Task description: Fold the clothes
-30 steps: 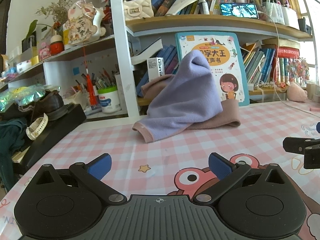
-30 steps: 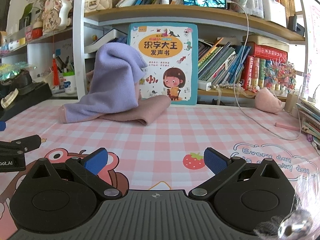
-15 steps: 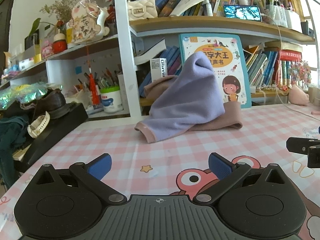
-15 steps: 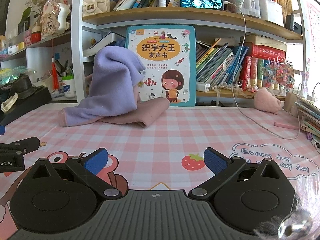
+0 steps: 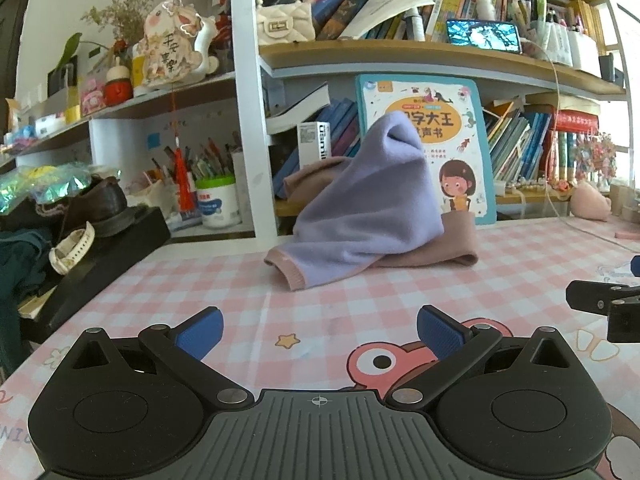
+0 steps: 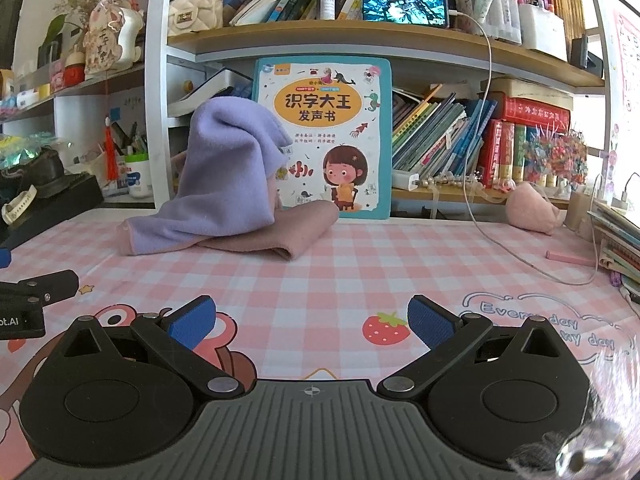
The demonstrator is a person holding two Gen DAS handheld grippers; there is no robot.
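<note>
- One garment (image 5: 368, 216) is heaped at the tabletop's (image 5: 360, 300) far edge, against a picture book (image 6: 324, 136): lilac fleece peaked over a dusty-pink layer.
- Two hand-held grippers: left hand-held gripper (image 5: 319, 330) and right hand-held gripper (image 6: 312, 320) both gape wide, holding nothing.

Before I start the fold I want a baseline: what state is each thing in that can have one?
left gripper: open, empty, over the tablecloth.
right gripper: open, empty.
purple garment: unfolded, heaped in a peak, draped over the pink garment.
pink garment: crumpled, lying on the table.
children's book: upright, closed, behind the clothes.
phone: screen on, cable plugged in.
</note>
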